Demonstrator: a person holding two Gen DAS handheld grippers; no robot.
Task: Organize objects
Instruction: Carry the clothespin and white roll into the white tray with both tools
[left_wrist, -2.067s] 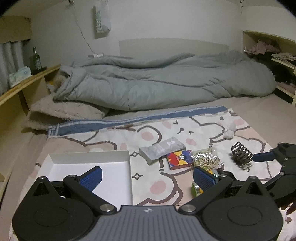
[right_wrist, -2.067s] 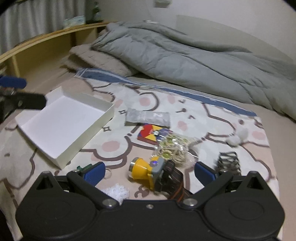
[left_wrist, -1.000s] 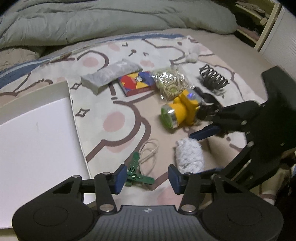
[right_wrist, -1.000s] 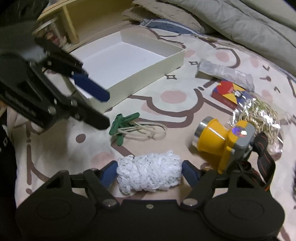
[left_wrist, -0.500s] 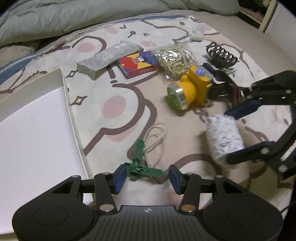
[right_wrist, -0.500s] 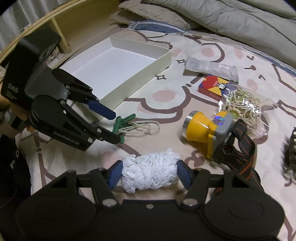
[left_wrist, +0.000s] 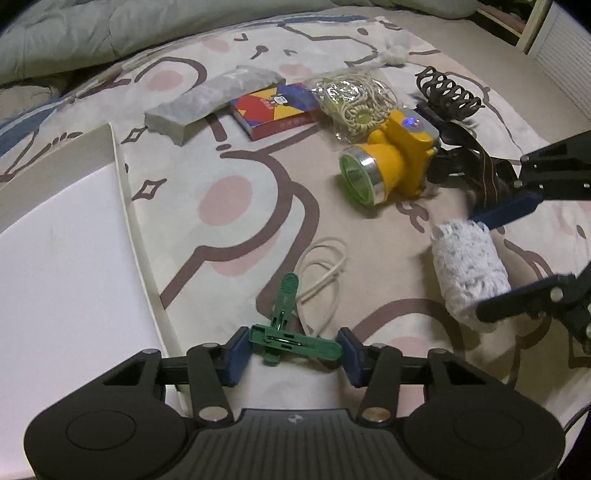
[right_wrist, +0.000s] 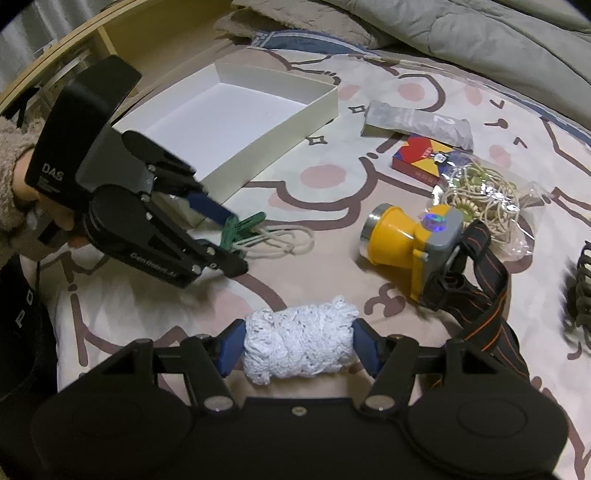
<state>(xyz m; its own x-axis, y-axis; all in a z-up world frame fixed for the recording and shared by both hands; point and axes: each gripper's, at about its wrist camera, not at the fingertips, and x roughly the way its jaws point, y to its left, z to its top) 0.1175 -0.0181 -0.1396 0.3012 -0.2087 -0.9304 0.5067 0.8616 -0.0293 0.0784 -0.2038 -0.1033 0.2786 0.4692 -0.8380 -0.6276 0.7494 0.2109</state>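
Left tongs (left_wrist: 294, 349) closing around green clothespin (left_wrist: 293, 341), seemingly touching, right tongs (right_wrist: 299, 350) clamped on white bundle (right_wrist: 299, 343)

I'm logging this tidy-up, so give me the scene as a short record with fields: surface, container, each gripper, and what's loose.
surface: cartoon-print blanket
container: shallow white cardboard box, nothing in it
left gripper: jaws closing around green plastic clothes peg
right gripper: shut on white knitted roll
loose: yellow headlamp, red card pack, grey packet, black claw hair clip, white loop
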